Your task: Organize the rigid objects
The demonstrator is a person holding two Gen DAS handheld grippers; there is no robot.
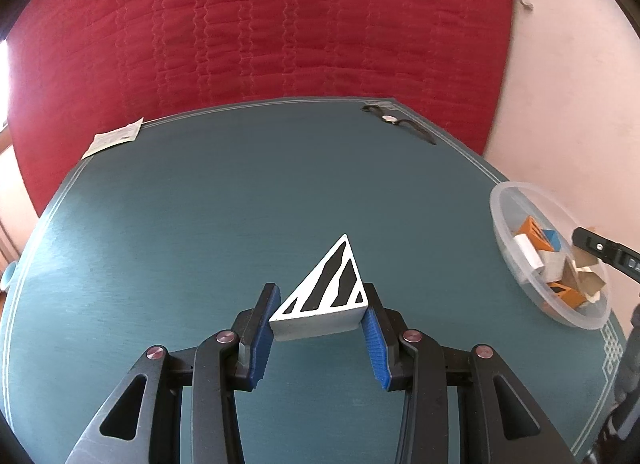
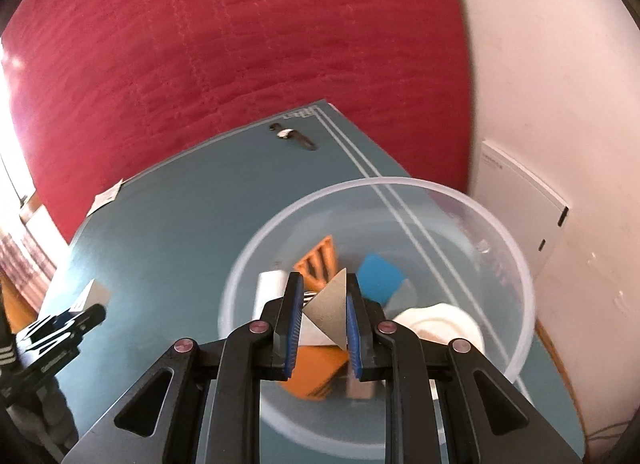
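Left gripper (image 1: 318, 324) fingers pinching one black-and-white striped triangular block (image 1: 328, 292) above the teal surface (image 1: 180, 224), right gripper (image 2: 322, 320) fingers clamping one plain grey triangular block (image 2: 330, 310) over the clear bowl (image 2: 516, 264) at the surface's 3 o'clock edge, holding several blocks, two orange; one paper slip (image 1: 114, 139) at 11 o'clock, print unreadable.

Left gripper (image 1: 318, 318) and right gripper (image 2: 322, 318): black linkage arms, pink-capped pivot screws, ribbed blue pads (image 1: 264, 338) on the jaws

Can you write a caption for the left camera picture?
Left tool grips a zebra-striped triangle block above the teal table.
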